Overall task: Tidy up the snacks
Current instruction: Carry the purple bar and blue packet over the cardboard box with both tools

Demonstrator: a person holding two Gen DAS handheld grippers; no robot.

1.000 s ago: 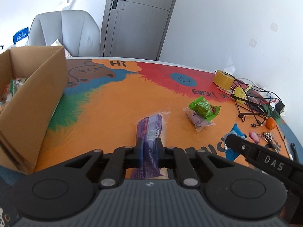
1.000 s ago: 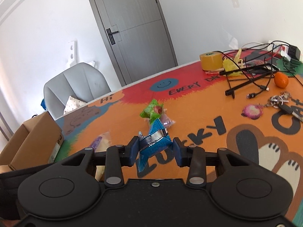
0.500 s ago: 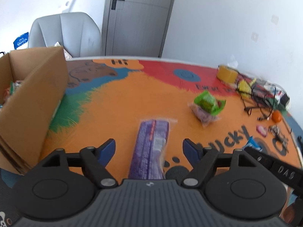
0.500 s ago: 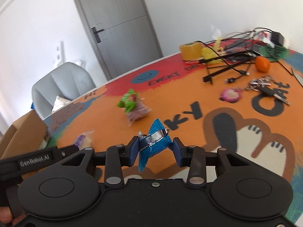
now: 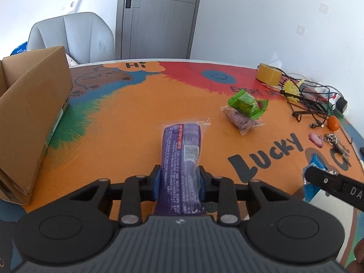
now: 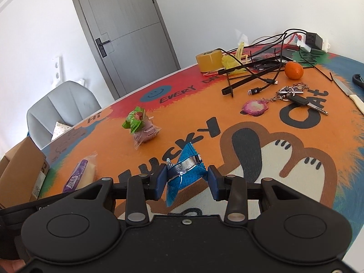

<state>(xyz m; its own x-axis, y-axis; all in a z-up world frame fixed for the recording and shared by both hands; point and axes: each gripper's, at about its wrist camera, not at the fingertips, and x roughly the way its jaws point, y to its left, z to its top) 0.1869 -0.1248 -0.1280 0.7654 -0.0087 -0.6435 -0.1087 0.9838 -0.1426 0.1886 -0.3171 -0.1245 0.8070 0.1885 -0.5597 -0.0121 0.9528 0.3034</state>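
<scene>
Meanwhile, each hand-held gripper had a snack packet between its pads above the table (image 5: 118, 122).

From the left wrist view, the left hand-held gripper (image 5: 178, 179) was closing its jaws on the purple packet (image 5: 180, 152), the blue pads against both of its sides; the packet lay flat on the table with its long axis running straight away from the camera, its clear sealed end pointing toward the far edge. A cardboard box (image 5: 34, 104) stood at the left, and a green packet (image 5: 246, 102) rested on a pinkish one farther right. From the right wrist view, the right hand-held gripper (image 6: 185, 180) was clenched on the crumpled blue packet (image 6: 185, 173), whose pointed end rose up and away from the pads over the word LUCKY, its long axis tilted.
</scene>
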